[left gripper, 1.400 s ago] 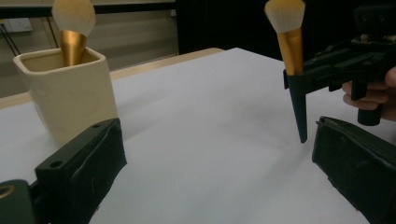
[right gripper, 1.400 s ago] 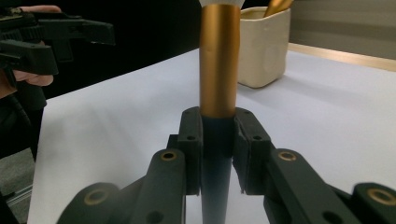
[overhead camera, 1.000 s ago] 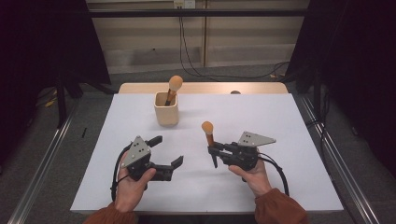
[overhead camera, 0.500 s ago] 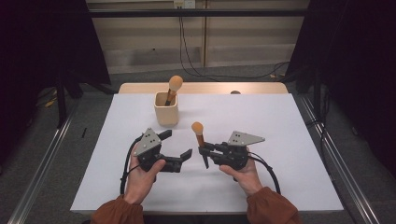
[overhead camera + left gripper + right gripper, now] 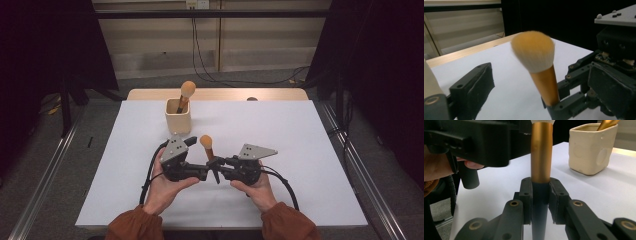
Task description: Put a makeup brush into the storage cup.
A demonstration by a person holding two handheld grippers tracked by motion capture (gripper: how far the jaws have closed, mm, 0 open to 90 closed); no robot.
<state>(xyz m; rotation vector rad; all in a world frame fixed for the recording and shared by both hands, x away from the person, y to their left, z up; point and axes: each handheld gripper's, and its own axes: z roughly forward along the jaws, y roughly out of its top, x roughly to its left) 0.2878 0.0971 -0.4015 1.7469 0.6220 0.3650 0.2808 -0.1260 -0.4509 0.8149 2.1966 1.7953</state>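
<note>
The right gripper is clamping a makeup brush upright by its handle. The left gripper is gaping wide just beside it, near the cream cup.

Standing upright between left gripper and right gripper, at the worktop's near middle: a brush. Sitting behind them, slightly left: a cup, holding a second brush.
</note>
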